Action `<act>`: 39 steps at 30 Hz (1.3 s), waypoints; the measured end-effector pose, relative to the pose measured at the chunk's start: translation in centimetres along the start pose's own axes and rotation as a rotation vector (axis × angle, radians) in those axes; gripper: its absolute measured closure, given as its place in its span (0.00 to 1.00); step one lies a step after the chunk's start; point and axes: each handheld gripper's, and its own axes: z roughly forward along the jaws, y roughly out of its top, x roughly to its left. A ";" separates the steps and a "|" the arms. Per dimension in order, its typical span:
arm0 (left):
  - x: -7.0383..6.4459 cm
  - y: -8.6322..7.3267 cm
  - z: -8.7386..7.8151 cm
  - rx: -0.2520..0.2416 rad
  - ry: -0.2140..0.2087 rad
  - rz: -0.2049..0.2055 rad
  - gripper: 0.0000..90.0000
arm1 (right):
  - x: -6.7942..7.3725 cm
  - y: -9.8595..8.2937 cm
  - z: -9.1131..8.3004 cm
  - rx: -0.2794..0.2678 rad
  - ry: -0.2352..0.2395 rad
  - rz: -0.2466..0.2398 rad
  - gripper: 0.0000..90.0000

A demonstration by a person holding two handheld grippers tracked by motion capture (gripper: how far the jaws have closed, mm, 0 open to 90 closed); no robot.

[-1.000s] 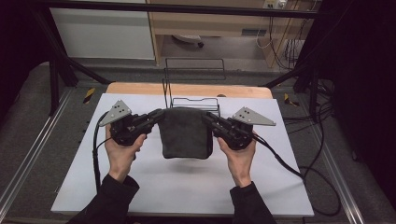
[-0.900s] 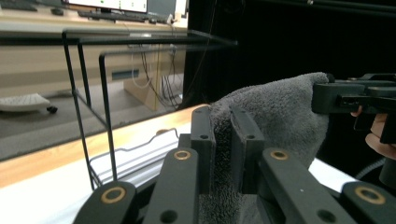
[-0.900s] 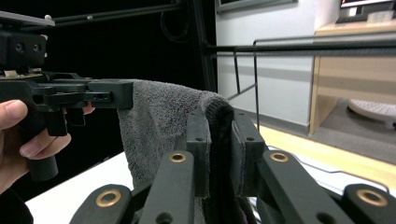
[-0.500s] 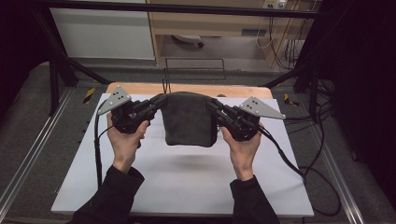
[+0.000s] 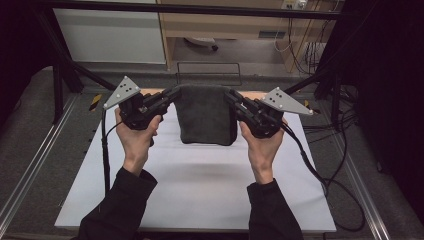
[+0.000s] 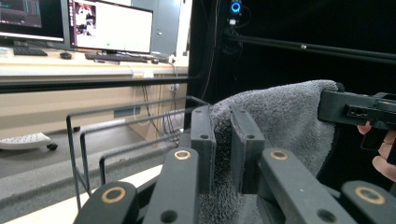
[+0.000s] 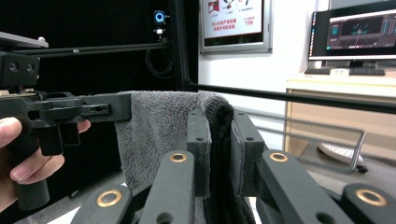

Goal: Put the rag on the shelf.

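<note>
A dark grey towel (image 5: 206,115) hangs folded in the air above the white table (image 5: 200,190), held by its two upper corners. My left gripper (image 5: 173,94) is shut on the towel's left corner; the terry cloth (image 6: 280,121) is pinched between its jaws in the left gripper view (image 6: 223,140). At the right corner my right gripper (image 5: 231,96) is shut on the folded edge, and the cloth (image 7: 163,121) sits between its jaws in the right gripper view (image 7: 218,140). The towel's lower edge hangs just over the table's far half.
A black wire rack (image 5: 208,75) stands behind the table's far edge, partly hidden by the towel; it also appears as a wire rack (image 6: 116,140) in the left gripper view. Cables (image 5: 325,165) trail off to the right. A desk with monitors (image 6: 109,28) is beyond.
Both grippers have risen and moved away from the person, carrying the towel from table level up toward the wire rack. The towel now hangs free.
</note>
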 end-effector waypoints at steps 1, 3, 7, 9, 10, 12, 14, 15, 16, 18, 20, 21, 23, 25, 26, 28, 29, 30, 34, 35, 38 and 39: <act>0.0 0.2 0.1 -0.004 0.001 0.000 0.90 | 0.0 0.3 0.1 -0.003 -0.004 -0.006 0.90; 0.1 0.7 0.3 -0.017 0.001 0.001 0.90 | -0.1 0.9 0.3 -0.011 -0.009 -0.011 0.90; 0.4 1.8 0.7 -0.031 0.002 -0.003 0.90 | -0.2 2.1 0.7 -0.026 -0.019 -0.021 0.90; 0.5 2.4 0.9 -0.037 0.006 0.003 0.90 | -0.2 2.6 0.9 -0.036 -0.022 -0.020 0.90; 0.6 2.6 1.0 -0.042 0.008 0.004 0.90 | -0.3 2.8 1.0 -0.040 -0.023 -0.024 0.90; 0.7 3.1 1.3 -0.047 0.010 0.002 0.90 | -0.3 3.3 1.3 -0.045 -0.026 -0.025 0.90; 0.9 3.5 1.5 -0.052 0.011 0.001 0.90 | -0.4 3.7 1.5 -0.049 -0.026 -0.027 0.90; 0.9 3.7 1.6 -0.054 0.011 0.001 0.90 | -0.5 3.9 1.6 -0.051 -0.028 -0.029 0.90; 1.0 3.8 1.7 -0.057 0.012 0.002 0.90 | -0.5 4.1 1.7 -0.054 -0.029 -0.031 0.90; 1.1 4.3 1.9 -0.059 0.013 0.006 0.90 | -0.6 4.5 1.8 -0.059 -0.032 -0.031 0.90; 1.1 4.8 2.1 -0.063 0.016 0.009 0.90 | -0.7 4.8 2.0 -0.063 -0.036 -0.034 0.90; 1.1 5.0 2.2 -0.065 0.015 0.009 0.90 | -0.8 5.0 2.0 -0.065 -0.038 -0.037 0.90; 1.1 5.5 2.4 -0.072 0.015 0.010 0.90 | -0.9 5.4 2.1 -0.074 -0.041 -0.034 0.90; 1.0 5.9 2.6 -0.078 0.016 0.016 0.90 | -1.1 5.8 2.2 -0.082 -0.045 -0.037 0.90; 1.0 6.2 2.6 -0.082 0.017 0.020 0.90 | -1.2 6.1 2.3 -0.086 -0.045 -0.037 0.90; 1.0 6.6 2.8 -0.084 0.018 0.027 0.90 | -1.3 6.5 2.4 -0.095 -0.047 -0.038 0.90; 1.0 6.9 2.9 -0.086 0.020 0.029 0.90 | -1.3 6.7 2.4 -0.101 -0.047 -0.040 0.90; 1.0 7.1 2.9 -0.092 0.021 0.027 0.90 | -1.4 6.9 2.5 -0.105 -0.046 -0.043 0.90; 1.1 8.1 3.3 -0.102 0.025 0.035 0.90 | -1.6 7.6 2.9 -0.121 -0.047 -0.051 0.90; 1.1 8.3 3.3 -0.105 0.025 0.038 0.90 | -1.7 7.8 2.9 -0.126 -0.047 -0.051 0.90; 1.1 9.0 3.6 -0.111 0.027 0.047 0.90 | -2.0 8.5 3.1 -0.138 -0.052 -0.052 0.90; 1.1 9.2 3.8 -0.113 0.030 0.048 0.90 | -2.0 8.7 3.2 -0.141 -0.056 -0.055 0.90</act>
